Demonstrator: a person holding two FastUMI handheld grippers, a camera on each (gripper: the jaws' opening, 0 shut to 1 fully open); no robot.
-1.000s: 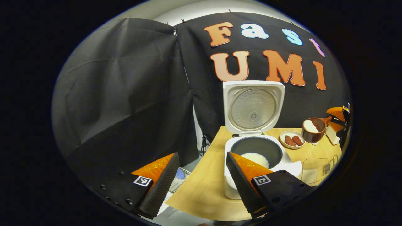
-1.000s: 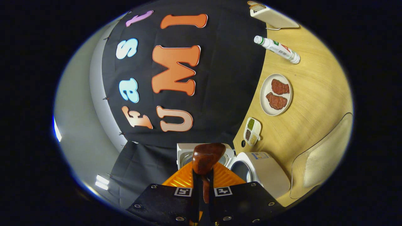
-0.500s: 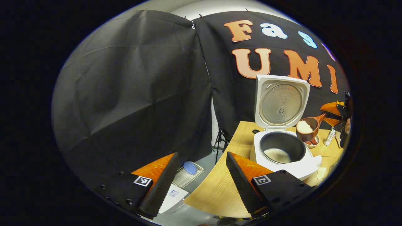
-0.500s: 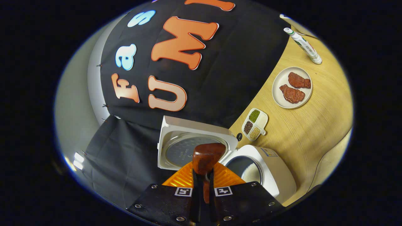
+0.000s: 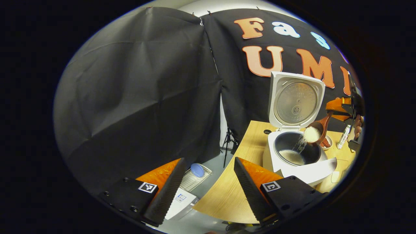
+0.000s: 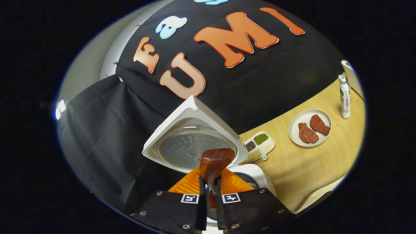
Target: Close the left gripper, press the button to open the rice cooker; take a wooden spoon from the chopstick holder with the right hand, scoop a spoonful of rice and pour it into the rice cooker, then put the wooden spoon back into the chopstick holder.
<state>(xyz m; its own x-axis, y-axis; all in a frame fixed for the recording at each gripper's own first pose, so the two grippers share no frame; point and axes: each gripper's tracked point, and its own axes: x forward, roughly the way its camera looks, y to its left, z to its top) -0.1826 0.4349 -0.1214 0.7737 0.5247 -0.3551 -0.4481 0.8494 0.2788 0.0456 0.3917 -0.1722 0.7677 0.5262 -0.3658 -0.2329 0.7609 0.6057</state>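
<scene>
We see the wooden table (image 6: 312, 169) cut off at the right edge of the right gripper view. On it stands the rice cooker (image 5: 300, 162), lid (image 5: 295, 100) raised upright, its pot partly hidden behind our right gripper (image 6: 209, 182), whose jaws stand narrow, clamped on the wooden spoon (image 6: 214, 164). In the left gripper view the spoon tilts over the pot, rice (image 5: 311, 134) spilling in. The left gripper (image 5: 208, 185) hangs wide, holding nothing, near the table's left edge. The bottle (image 6: 344, 96) label is too small to read.
</scene>
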